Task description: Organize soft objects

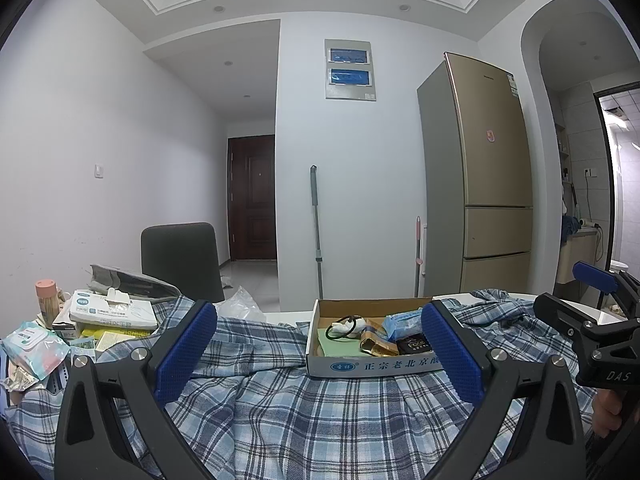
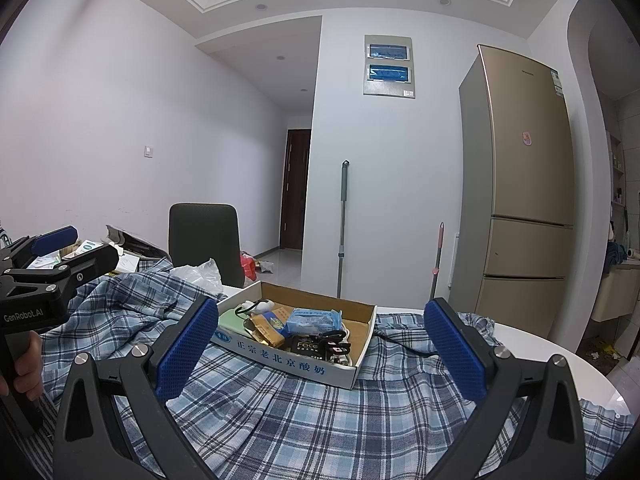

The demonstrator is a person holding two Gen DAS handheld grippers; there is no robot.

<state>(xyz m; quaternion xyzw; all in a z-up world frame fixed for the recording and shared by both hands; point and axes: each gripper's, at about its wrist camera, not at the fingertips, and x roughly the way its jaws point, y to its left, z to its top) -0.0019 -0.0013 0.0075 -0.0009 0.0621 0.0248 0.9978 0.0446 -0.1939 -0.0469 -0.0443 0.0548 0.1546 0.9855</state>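
Note:
A blue plaid shirt (image 1: 320,412) lies spread and rumpled over the table; it also shows in the right wrist view (image 2: 320,420). My left gripper (image 1: 318,350) is open and empty, hovering just above the cloth. My right gripper (image 2: 320,348) is open and empty above the shirt. A shallow cardboard box (image 1: 374,366) rests on the shirt ahead of both grippers, seen too in the right wrist view (image 2: 288,354). It holds a blue tissue pack (image 2: 314,320), a black hair band (image 1: 340,326) and small packets.
Tissue boxes (image 1: 114,312), wet wipes (image 1: 34,346) and a toothpick jar (image 1: 48,300) crowd the table's left. A grey chair (image 1: 182,260) stands behind. A clear plastic bag (image 2: 198,272) lies past the shirt. The white table edge (image 2: 552,356) curves at right. A fridge (image 2: 524,184) stands beyond.

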